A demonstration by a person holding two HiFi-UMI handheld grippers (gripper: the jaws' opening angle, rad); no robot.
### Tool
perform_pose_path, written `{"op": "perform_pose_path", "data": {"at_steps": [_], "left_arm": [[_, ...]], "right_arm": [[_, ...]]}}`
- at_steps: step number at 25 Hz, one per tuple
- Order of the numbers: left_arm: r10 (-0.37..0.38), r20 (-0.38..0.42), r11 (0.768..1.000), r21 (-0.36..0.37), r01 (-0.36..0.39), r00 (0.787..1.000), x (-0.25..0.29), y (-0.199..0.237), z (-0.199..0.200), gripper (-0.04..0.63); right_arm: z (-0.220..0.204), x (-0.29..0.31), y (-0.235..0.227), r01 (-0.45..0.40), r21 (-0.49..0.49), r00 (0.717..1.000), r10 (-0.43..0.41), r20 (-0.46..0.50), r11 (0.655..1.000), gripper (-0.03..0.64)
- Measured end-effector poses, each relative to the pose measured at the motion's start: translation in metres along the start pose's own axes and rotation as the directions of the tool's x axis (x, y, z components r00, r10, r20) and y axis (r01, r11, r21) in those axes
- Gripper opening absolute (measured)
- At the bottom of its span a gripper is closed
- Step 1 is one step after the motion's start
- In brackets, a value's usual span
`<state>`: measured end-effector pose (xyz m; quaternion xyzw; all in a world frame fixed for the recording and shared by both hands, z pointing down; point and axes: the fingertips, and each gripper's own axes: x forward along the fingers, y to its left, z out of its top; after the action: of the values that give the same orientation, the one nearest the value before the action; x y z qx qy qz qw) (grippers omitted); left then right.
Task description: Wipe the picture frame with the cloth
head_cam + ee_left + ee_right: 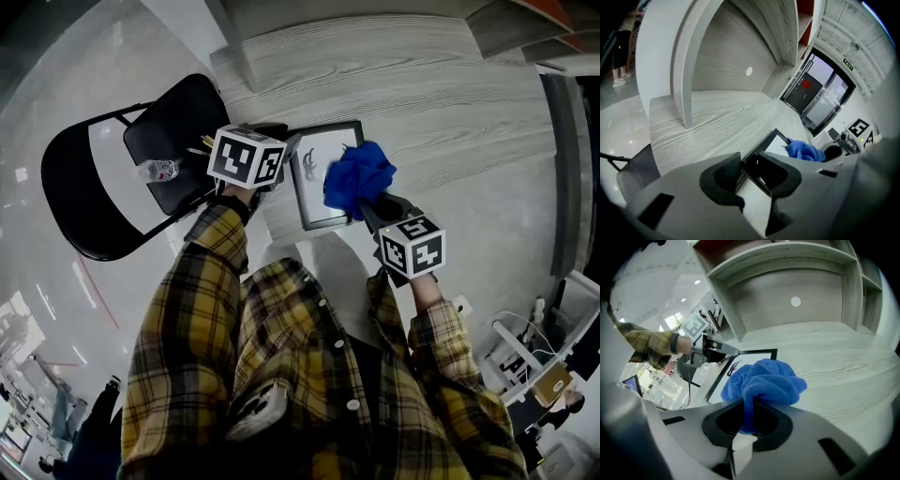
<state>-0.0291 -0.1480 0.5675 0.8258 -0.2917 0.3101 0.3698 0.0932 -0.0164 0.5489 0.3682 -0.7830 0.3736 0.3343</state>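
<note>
A black picture frame [323, 217] with a white print lies flat on the grey wood desk [441, 122]. My left gripper [287, 154] is shut on the frame's left edge; in the left gripper view the dark frame edge [774, 137] runs in between the jaws of that gripper [751, 172]. My right gripper [368, 208] is shut on a bunched blue cloth [359, 177], which rests over the frame's right side. In the right gripper view the cloth [764, 379] bulges out of the gripper [751, 416], hiding part of the frame [759, 351]. The left gripper [716, 347] shows beyond it.
A black folding chair [103, 187] stands left of the desk, with a clear plastic bottle [159, 170] on its seat. A shelf upright [686, 70] rises from the desk behind the frame. Cables and gear lie on the floor at lower right [525, 356].
</note>
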Motion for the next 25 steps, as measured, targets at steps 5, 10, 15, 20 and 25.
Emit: {"op": "perform_pose_path", "data": {"at_steps": [5,10,15,20,25], "left_arm": [[0.006,0.002,1.0,-0.008,-0.006,1.0,0.0,0.002,-0.001,0.117],[0.0,0.004,1.0,-0.007,0.0,1.0,0.0,0.001,0.0,0.117],[-0.003,0.015,1.0,-0.013,0.003,1.0,0.0,0.003,0.001,0.117],[0.03,0.046,0.998,-0.058,-0.027,0.999,-0.016,0.007,0.003,0.117],[0.025,0.126,0.999,-0.025,-0.022,0.992,-0.058,-0.019,0.016,0.117]], "right_arm": [[-0.027,-0.019,0.012,0.016,0.023,1.0,-0.016,-0.019,1.0,0.048],[-0.054,-0.024,0.017,0.004,0.078,0.999,0.0,-0.047,0.997,0.048],[-0.036,-0.037,0.02,-0.016,0.11,0.999,0.011,0.044,0.994,0.048],[0.014,-0.072,0.025,-0.065,0.116,0.982,0.043,0.183,0.991,0.048],[0.07,-0.12,0.037,-0.106,0.081,0.935,0.071,0.347,0.991,0.048]]}}
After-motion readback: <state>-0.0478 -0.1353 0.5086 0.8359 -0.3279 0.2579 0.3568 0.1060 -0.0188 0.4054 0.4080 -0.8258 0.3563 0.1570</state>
